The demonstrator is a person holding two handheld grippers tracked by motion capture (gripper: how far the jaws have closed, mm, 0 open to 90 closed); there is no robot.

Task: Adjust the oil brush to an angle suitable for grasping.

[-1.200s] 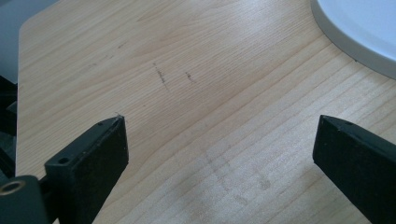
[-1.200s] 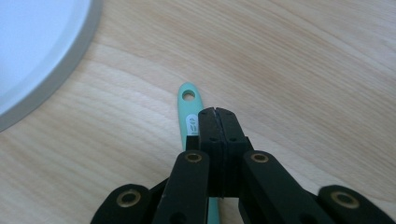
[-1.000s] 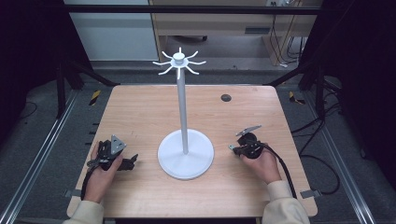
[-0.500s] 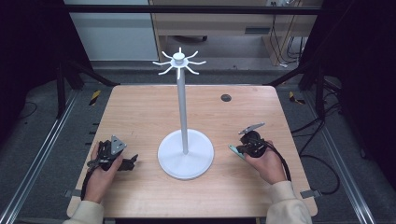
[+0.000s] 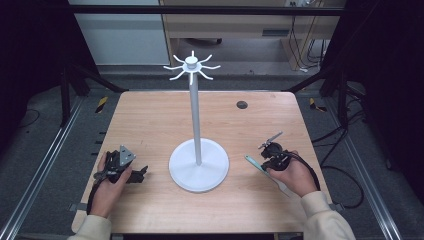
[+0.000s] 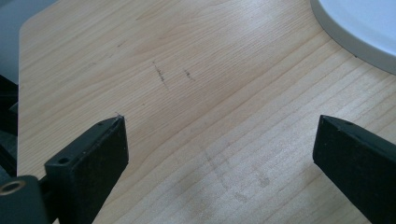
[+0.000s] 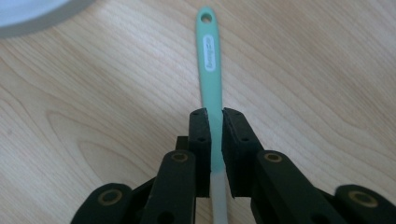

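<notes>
- High view: a white stand (image 5: pixel 198 150) with a round base and a tall post topped by radiating hooks rises from the middle of the wooden table (image 5: pixel 150 125); everything below is placed against it.
- To the stand's right, near its base, the right gripper (image 5: pixel 267 156) is held in the person's right hand (image 5: pixel 295 176). A slim mint-green utensil (image 5: pixel 252 161) runs through it, its long axis slanting from the green end nearest the stand's base back towards the person, where it turns pale.
- To the stand's left, the left gripper (image 5: pixel 140 173) lies low at the table in the left hand (image 5: pixel 107 185), its jaws turned towards the base.
- A small dark round spot (image 5: pixel 242 104) sits on the table beyond the stand, to the right. Around the table are a dark floor, metal rails and trailing cables.
- Left gripper view: the jaws of the left gripper (image 6: pixel 219 154) are spread wide with bare wood grain between them; the stand's white base (image 6: pixel 364 28) is at the upper right.
- Right gripper view: the right gripper (image 7: pixel 215 149) is clamped on the utensil's (image 7: pixel 210 65) handle. The green end, with a hanging hole and a white label, points straight away from the jaws, lying just over the wood.
</notes>
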